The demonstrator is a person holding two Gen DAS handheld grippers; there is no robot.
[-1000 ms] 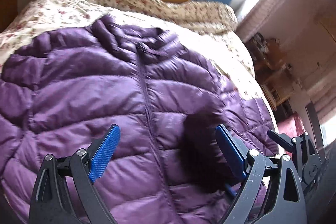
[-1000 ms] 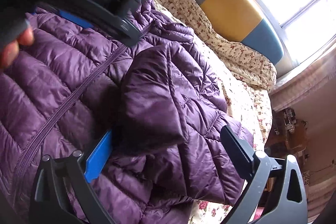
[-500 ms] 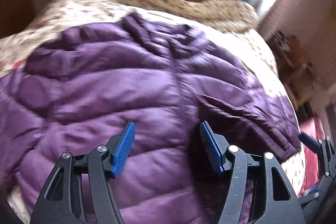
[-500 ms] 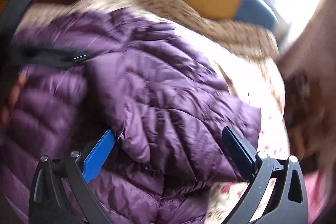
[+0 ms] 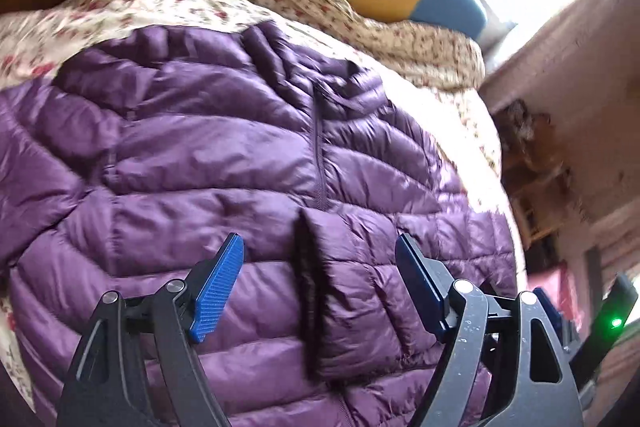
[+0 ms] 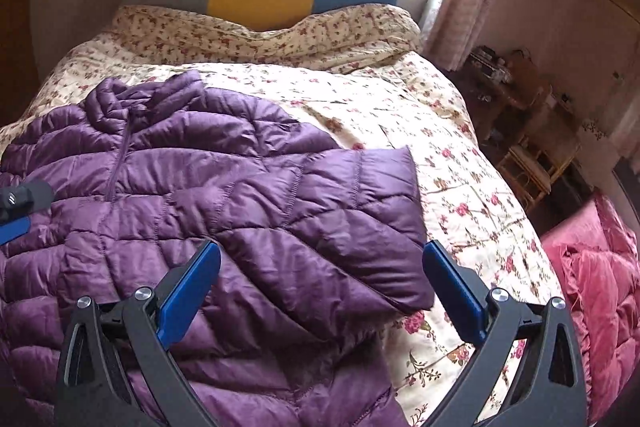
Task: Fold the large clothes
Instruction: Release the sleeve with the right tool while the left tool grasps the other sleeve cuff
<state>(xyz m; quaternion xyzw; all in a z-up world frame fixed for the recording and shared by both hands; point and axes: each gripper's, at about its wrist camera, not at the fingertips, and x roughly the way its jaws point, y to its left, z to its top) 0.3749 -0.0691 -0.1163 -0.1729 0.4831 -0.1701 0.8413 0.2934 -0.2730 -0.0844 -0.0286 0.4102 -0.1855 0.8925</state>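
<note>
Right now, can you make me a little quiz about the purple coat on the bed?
1. True or false: the purple jacket is zipped up.
2. What lies under the jacket: A bare wood, B floral quilt, C carpet?
3. Fill in: both the left gripper and the right gripper stand ____ above the jacket, gripping nothing.

Key: 1 true; 2 B; 3 open. The left gripper's jaws have just been opening, nothing between the pads.

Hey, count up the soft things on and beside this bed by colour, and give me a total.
Purple: 1, the puffer jacket
Floral cream: 2, the quilt and the pillow
Pink: 1, the pink quilted blanket
Total: 4
</note>
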